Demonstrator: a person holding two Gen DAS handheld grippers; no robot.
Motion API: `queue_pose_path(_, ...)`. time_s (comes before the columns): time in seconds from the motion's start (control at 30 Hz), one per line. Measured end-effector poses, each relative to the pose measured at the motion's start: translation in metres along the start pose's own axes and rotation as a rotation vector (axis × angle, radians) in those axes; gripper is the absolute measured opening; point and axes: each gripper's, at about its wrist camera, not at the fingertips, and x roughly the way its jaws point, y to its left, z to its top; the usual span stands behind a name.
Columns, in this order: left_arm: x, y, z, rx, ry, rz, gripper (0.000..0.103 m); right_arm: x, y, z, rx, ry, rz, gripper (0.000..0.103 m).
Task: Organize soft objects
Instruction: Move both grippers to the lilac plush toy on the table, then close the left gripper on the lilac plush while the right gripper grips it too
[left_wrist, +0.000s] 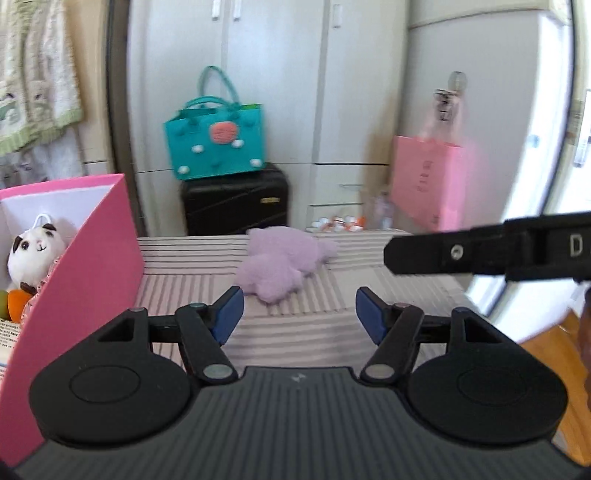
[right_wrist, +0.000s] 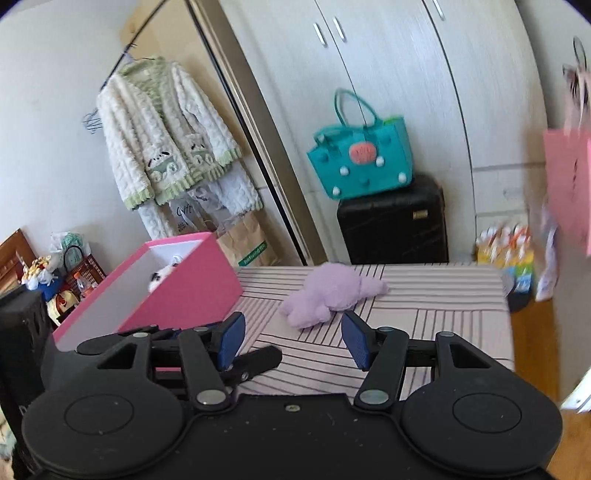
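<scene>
Right now my left claw (left_wrist: 299, 314) hangs over the striped surface (left_wrist: 192, 266), its blue pads spread roughly halfway apart and nothing between them. Straight ahead of it, near the far edge of the surface, lies the purple plush toy (left_wrist: 284, 262), flopped flat and clear of both pads. Off to the left stands the pink box (left_wrist: 85, 266), open at the top, and inside I can see a white panda plush (left_wrist: 33, 251) with something orange (left_wrist: 20, 301) tucked beside it. Across the right side of this view cuts a black finger of my right claw (left_wrist: 461, 254), apart from the toy.

From the right wrist, my right claw (right_wrist: 293, 339) is also parted about halfway and holding nothing. The purple plush toy (right_wrist: 332, 291) sits just beyond its pads, slightly left of centre, on the striped surface (right_wrist: 443, 306). The pink box (right_wrist: 177, 288) stands on the surface's left end, the panda plush (right_wrist: 160, 277) peeking over its wall. A black tip of my left claw (right_wrist: 258, 360) pokes in low on the left, beneath my own left pad.

Behind the surface, a teal tote bag (right_wrist: 362, 162) rests on top of a black suitcase (right_wrist: 393, 221) against the white wardrobe (right_wrist: 369, 74). A fluffy cream cardigan (right_wrist: 162, 136) hangs on the wall at left.
</scene>
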Motion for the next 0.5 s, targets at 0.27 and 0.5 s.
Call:
queue_pose_path(0.27, 0.039, 0.008, 0.0, -0.097, 0.029, 0.052, 0.064, 0.082, -0.028, 0.025, -0.001, 0.095, -0.017, 0.067)
queue_pose_path(0.5, 0.061, 0.027, 0.002, -0.218, 0.059, 0.056, 0.059, 0.153, -0.055, 0.05, -0.028, 0.221, 0.01, 0.067)
